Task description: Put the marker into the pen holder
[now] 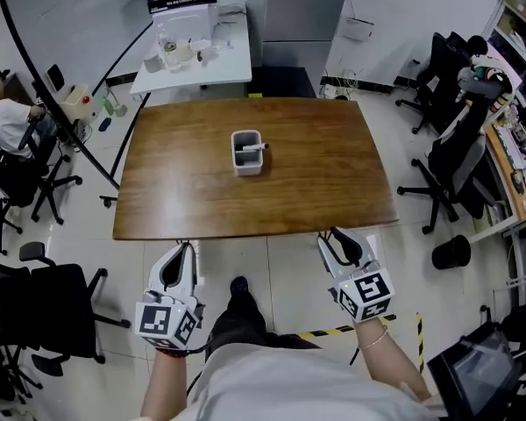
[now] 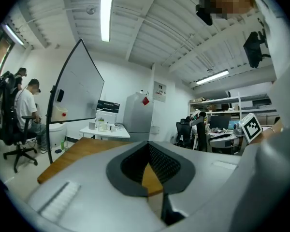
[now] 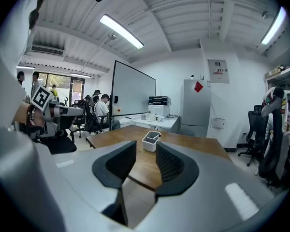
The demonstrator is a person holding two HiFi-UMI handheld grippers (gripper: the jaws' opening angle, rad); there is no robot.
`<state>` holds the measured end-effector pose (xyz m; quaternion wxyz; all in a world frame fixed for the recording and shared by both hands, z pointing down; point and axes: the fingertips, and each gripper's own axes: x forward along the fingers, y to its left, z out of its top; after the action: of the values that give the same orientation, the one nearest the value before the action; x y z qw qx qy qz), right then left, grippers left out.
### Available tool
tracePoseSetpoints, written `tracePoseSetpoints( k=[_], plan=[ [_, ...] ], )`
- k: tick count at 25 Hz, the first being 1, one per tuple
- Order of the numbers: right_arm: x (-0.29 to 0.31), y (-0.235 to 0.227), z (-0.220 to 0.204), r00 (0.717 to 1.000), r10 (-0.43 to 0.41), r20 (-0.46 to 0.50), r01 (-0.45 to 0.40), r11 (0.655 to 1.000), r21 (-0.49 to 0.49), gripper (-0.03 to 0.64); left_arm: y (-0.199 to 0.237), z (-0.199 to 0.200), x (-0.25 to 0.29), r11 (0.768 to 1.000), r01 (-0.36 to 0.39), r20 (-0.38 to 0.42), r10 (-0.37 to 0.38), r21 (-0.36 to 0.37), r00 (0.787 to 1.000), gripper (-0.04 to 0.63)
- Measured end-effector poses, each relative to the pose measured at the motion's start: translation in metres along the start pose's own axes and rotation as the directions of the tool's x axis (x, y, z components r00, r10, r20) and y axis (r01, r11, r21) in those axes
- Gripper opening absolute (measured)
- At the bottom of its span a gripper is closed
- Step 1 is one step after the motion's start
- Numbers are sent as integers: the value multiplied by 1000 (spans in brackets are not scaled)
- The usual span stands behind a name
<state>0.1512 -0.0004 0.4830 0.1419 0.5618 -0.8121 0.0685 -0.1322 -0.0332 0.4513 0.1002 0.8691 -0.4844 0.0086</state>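
A white pen holder (image 1: 247,153) stands near the middle of the brown wooden table (image 1: 316,182), with a marker (image 1: 254,148) lying across its top, tip inside. Both grippers hang off the table's near edge, well short of the holder. My left gripper (image 1: 186,246) is shut, tips touching, with nothing in it; in its own view the left gripper (image 2: 148,144) points over the table's left corner. My right gripper (image 1: 329,233) is open and empty. In the right gripper view the pen holder (image 3: 150,141) and marker (image 3: 156,136) show beyond the gap of the right gripper (image 3: 146,146).
A white side table (image 1: 193,60) with small items stands behind the wooden one. Office chairs (image 1: 456,165) crowd the right side, and more chairs (image 1: 35,305) the left. A seated person (image 1: 9,121) is at far left. A black bin (image 1: 451,253) sits on the floor.
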Motion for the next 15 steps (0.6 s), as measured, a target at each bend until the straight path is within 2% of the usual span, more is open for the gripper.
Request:
tracePoseSetpoints(
  k=[2, 6, 9, 15],
  plan=[
    [-37, 12, 2, 1000, 18, 17, -18, 1000, 3, 120, -31, -1, -29, 1000, -7, -4, 7, -10, 1000, 2],
    [-93, 38, 27, 988, 70, 135, -72, 997, 13, 118, -74, 8, -65, 999, 28, 15, -29, 41, 999, 2],
    [-117, 55, 39, 978, 76, 195, -80, 997, 14, 118, -95, 19, -74, 996, 68, 35, -70, 57, 997, 2],
    [-136, 89, 56, 959, 125, 253, -132, 991, 10, 123, -124, 37, -84, 982, 168, 35, -171, 81, 985, 2]
  ],
)
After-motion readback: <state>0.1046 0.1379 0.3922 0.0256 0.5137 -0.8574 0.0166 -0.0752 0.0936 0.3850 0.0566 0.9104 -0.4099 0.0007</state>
